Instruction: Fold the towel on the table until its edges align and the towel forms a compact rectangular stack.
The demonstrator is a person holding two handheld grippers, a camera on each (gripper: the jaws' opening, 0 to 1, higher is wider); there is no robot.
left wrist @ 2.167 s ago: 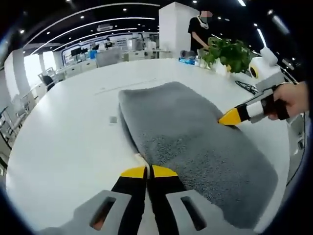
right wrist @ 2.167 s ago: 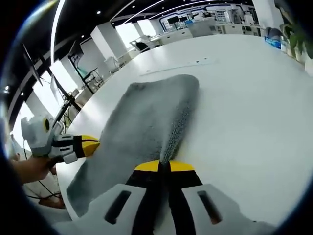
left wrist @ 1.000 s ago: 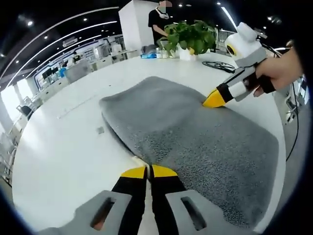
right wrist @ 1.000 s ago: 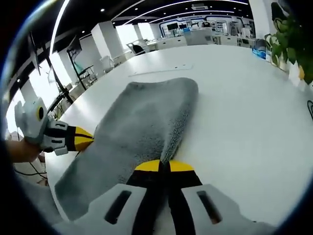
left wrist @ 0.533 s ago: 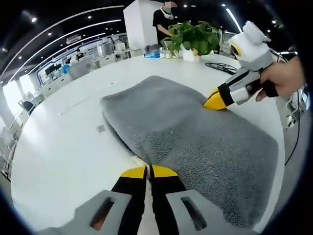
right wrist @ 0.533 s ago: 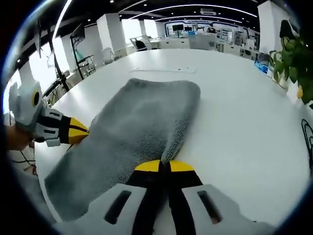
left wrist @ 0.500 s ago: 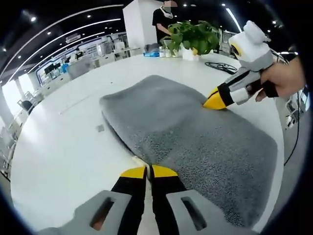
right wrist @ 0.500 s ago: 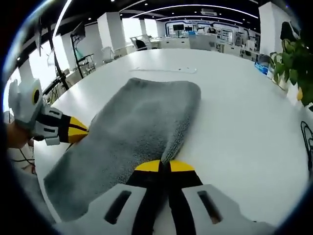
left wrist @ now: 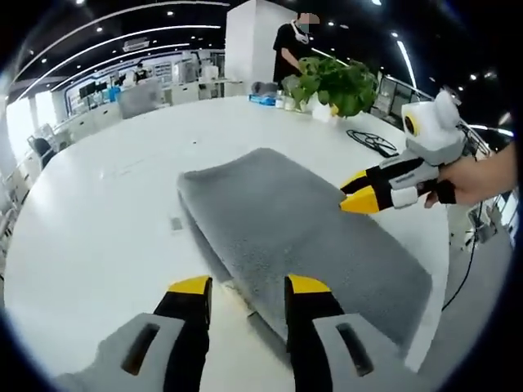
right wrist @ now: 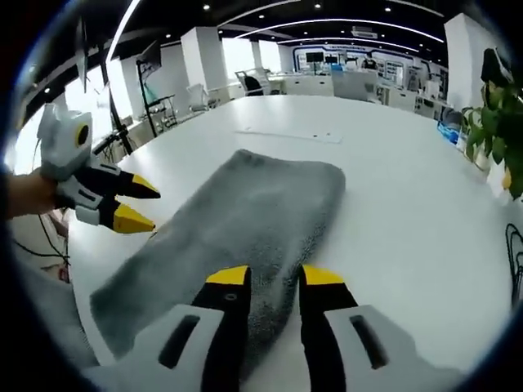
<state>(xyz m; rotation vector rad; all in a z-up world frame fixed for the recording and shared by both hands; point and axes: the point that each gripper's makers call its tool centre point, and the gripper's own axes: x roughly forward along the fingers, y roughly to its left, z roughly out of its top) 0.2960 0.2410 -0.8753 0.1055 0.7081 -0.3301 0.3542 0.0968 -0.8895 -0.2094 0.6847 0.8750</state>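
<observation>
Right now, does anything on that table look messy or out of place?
Nothing stands out. The grey towel lies flat and folded on the white table, with the left tool and right tool both open.

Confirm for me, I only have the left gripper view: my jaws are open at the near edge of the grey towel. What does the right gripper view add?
Observer: The right gripper has its jaws spread too, with the towel edge lying between them, not pinched.
Operator: Does the towel lie flat from that side?
Observer: Yes, it lies as a long folded strip on the white table, with a rounded fold at the far end.
Operator: Where is my left gripper from there?
Observer: The left gripper is at the towel's left long edge, jaws apart, held in a hand.
Operator: Anything beyond the towel?
Observer: A thin flat strip lies on the table past the towel's far end.
</observation>
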